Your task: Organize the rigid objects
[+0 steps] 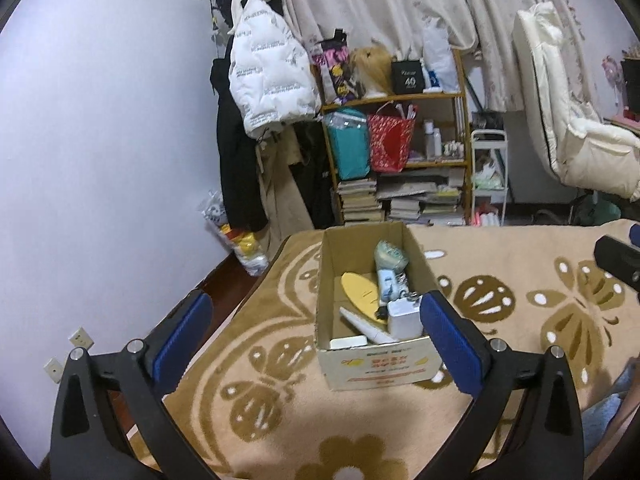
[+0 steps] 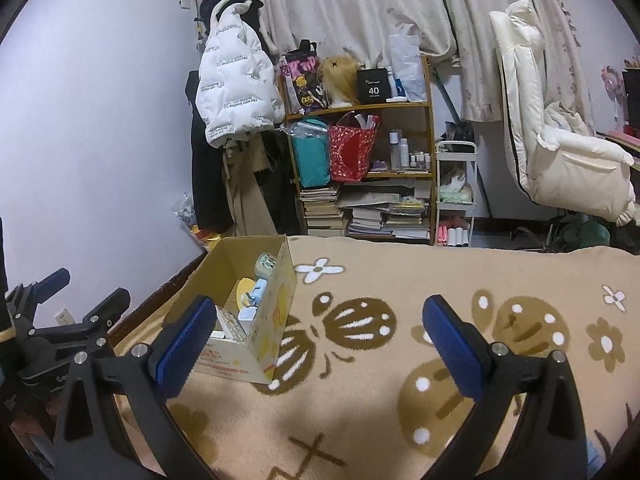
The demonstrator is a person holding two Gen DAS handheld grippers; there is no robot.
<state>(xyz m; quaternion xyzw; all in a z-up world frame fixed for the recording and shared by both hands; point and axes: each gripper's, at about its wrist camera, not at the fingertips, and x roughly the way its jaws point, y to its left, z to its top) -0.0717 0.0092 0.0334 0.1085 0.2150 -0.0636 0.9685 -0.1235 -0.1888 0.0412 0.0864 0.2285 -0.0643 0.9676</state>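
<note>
Your left gripper stood wide open with nothing between its blue pads, hovering just in front of the cardboard box on the bed. Your right gripper was spread just as wide and equally empty, held over bare blanket to the right of the box.

From the left wrist you looked almost straight down into the box: a yellow oval piece, a pale blue and green gadget, a white tube lying slantwise, a white block at the near right corner, and a flat white item against the near wall. The right wrist gave you only a slanted view of the same box, showing its printed side wall and the tops of the contents, but it also caught your left gripper at the far left edge. The left view, in turn, showed a dark part of your right tool at its right edge.

The box sat near the far left corner of a tan blanket patterned with brown butterflies and white flowers. Beyond the bed you had a pale wall, a white puffer jacket hanging over dark clothes, a wooden shelf crowded with bags, bottles and stacked books, pale curtains, and a cream padded chair to the right.
</note>
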